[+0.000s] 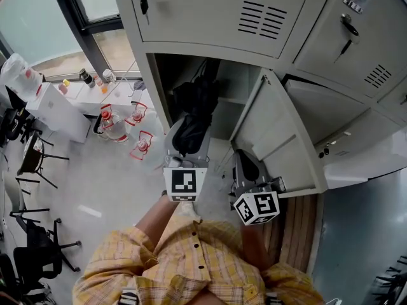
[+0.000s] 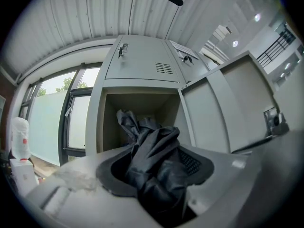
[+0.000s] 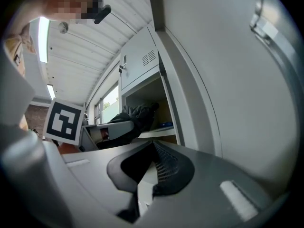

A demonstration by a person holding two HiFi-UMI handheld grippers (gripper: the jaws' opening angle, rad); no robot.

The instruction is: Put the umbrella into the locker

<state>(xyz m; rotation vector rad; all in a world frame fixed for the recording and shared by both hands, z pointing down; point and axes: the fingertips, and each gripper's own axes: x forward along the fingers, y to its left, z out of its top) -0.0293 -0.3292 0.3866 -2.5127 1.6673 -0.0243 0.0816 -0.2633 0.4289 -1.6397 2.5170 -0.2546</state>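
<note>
1. The person's checked shirt (image 1: 191, 265) fills the nearest part of the head view. Both forearms extend forward from it.
2. The left gripper (image 1: 188, 146), behind its marker cube (image 1: 184, 183), points level at the locker (image 1: 210, 18). Its jaws stand moderately apart and clamp the folded black umbrella (image 2: 156, 170) between the pads.
3. The umbrella's bunched cloth runs forward from the jaws. Its far end reaches into the open compartment (image 1: 232, 88), above the shelf (image 3: 156, 133).
4. The right gripper (image 1: 245, 170) sits just beside the lower edge of the open door (image 1: 280, 138). Its jaws are drawn close, with only a narrow slit between the pads, and nothing is gripped.
5. The door hangs open to the right of the compartment.
6. Keys (image 1: 144, 4) hang in the lock of the closed door above.
7. Water bottles (image 1: 117, 126) stand on the floor at the left, well apart from the locker.
</note>
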